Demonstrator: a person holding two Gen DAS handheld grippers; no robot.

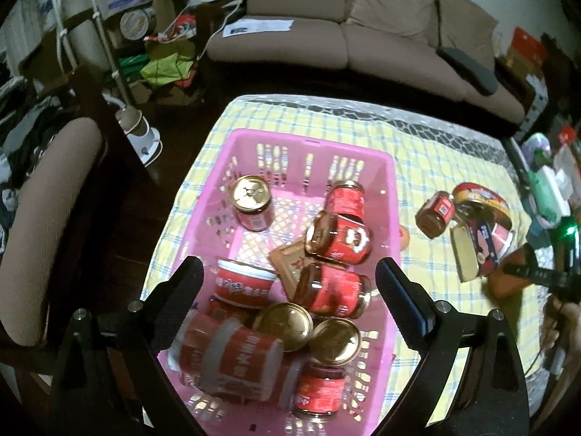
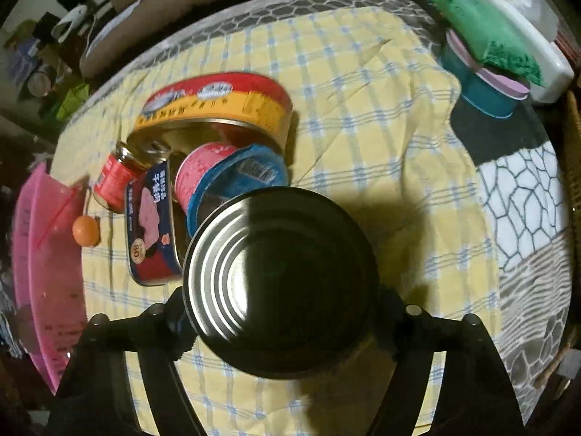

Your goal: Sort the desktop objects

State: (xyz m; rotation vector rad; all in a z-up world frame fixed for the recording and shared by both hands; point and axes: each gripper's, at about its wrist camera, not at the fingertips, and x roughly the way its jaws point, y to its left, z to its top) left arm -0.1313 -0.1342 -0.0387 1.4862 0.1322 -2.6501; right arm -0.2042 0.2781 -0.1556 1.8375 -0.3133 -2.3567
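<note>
A pink basket [image 1: 390, 196] on the yellow checked cloth holds several red jars and cans, among them a gold-topped can [image 1: 252, 201] and a red jar on its side [image 1: 339, 239]. My left gripper [image 1: 290, 283] is open and empty above the basket. My right gripper [image 2: 281, 303] is shut on a silver round tin [image 2: 279, 283], its ribbed end facing the camera, held above the cloth. Beyond it lie an oval fish tin [image 2: 218, 103], a blue meat tin [image 2: 150, 229], a pink-and-blue cup [image 2: 228, 174] and a small red jar [image 2: 116, 180].
An orange ball [image 2: 86, 230] lies beside the basket's edge [image 2: 47, 254]. A teal tub with a green cloth and a white box [image 2: 501, 61] stands at the table's far right. A brown sofa [image 1: 363, 36] stands behind the table, and an armchair [image 1: 43, 218] at left.
</note>
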